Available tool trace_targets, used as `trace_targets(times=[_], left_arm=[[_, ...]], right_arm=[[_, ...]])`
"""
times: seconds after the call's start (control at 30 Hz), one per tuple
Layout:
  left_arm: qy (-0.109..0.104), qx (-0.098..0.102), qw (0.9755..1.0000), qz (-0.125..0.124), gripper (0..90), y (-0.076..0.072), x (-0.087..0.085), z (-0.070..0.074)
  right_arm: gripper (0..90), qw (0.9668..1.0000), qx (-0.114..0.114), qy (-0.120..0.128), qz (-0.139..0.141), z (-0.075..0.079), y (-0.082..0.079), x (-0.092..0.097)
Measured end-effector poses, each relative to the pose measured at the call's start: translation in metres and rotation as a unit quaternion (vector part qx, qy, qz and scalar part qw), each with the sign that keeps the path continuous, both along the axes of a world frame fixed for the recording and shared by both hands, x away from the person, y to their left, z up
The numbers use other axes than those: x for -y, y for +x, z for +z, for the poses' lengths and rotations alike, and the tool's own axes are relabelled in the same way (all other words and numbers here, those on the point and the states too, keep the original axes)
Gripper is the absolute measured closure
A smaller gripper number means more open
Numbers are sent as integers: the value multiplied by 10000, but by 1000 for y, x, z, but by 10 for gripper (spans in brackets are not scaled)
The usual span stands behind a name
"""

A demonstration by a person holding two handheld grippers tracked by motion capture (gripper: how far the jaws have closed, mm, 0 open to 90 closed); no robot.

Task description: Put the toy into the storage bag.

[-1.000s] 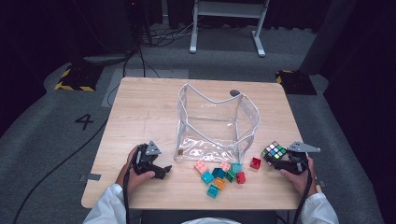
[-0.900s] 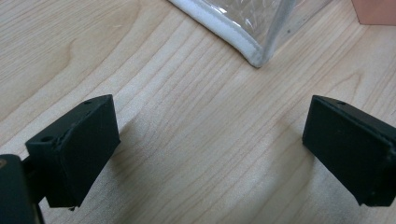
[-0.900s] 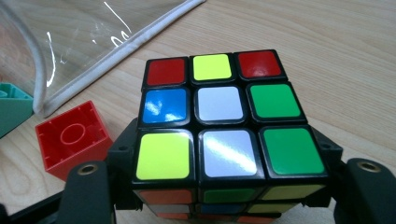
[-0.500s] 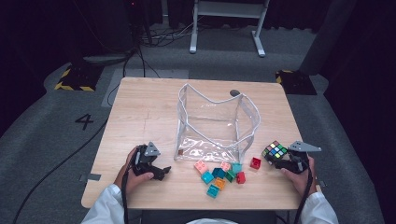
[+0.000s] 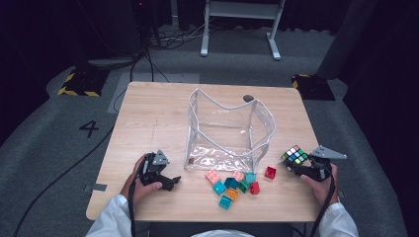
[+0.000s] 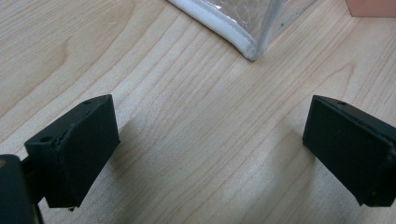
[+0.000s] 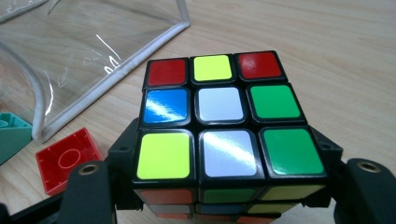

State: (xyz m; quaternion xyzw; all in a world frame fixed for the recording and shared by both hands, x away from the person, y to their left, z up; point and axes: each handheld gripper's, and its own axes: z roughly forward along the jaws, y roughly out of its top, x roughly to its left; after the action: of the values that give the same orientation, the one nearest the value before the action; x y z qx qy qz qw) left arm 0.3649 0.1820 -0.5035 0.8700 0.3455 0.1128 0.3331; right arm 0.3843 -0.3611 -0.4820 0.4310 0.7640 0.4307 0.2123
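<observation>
- The right hand-held gripper (image 5: 302,164) held a Rubik's cube (image 5: 295,156) between its jaws at the right of the high view, just above the surface (image 5: 158,118). In the right gripper view the jaws pressed on the cube's (image 7: 224,121) lower layers only, so the upper layers could have twisted or the cube could have tipped out of the hold.
- The clear plastic bag (image 5: 230,133) stood open in the middle of the frame, its white-trimmed rim sagging at the near wall. A cube brought in low would probably have caught that rim and pushed the limp bag over or along the surface.
- Small toy blocks (image 5: 232,183) lay scattered near the bag's front edge, and a red block (image 5: 270,172) sat between bag and cube. A sweeping move towards the bag could have knocked them away.
- The left hand-held gripper (image 5: 170,182) rested at the lower left with its jaws wide and nothing between them, apart from the bag's corner (image 6: 247,46). With the bag unsteadied, a nudge would likely have shifted it.
</observation>
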Motion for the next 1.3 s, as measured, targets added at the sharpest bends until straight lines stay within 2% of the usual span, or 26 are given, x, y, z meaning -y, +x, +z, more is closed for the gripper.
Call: trace_targets(times=[0.13, 0.2, 0.27, 0.3, 0.33, 0.43, 0.53, 0.63, 0.7, 0.87, 0.93, 1.3], left_arm=[[-21, -9, 10000, -23, 36, 0, 0, 0], [26, 25, 10000, -37, 30, 1, 0, 0], [25, -5, 10000, 1, 19, 2, 2, 0], [27, -7, 10000, -41, 15, 2, 2, 0], [3, -31, 10000, -30, 14, 2, 2, 0], [17, -13, 10000, -19, 11, 3, 2, 0], [28, 0, 10000, -2, 6, 3, 3, 0], [31, -9, 10000, -9, 4, 3, 3, 0], [35, -10, 10000, -8, 4, 3, 3, 0], [38, -17, 10000, -13, 4, 3, 3, 0], [-12, -69, 10000, -10, 4, 3, 3, -1], [-13, -72, 10000, -9, 4, 3, 3, -1]], right_arm=[[332, 9999, 48, 17, 91, 9, -1, 1], [332, 9998, 79, 143, 83, 14, -2, 0], [332, 9997, 162, 42, 158, 19, -1, 1], [332, 9997, 123, 198, 106, 24, -1, 0], [332, 9996, 150, 217, 120, 27, -1, 1], [332, 9992, 276, 229, 185, 41, 1, -1], [332, 9987, 427, 111, 259, 55, 5, -4], [332, 9983, 453, 258, 258, 68, 9, -6], [332, 9981, 535, 159, 266, 76, 12, -5], [332, 9971, 641, 324, 252, 101, 18, -5], [332, 9967, 723, 244, 278, 111, 21, -7], [331, 9922, 1052, 310, 600, 154, 32, -30]])
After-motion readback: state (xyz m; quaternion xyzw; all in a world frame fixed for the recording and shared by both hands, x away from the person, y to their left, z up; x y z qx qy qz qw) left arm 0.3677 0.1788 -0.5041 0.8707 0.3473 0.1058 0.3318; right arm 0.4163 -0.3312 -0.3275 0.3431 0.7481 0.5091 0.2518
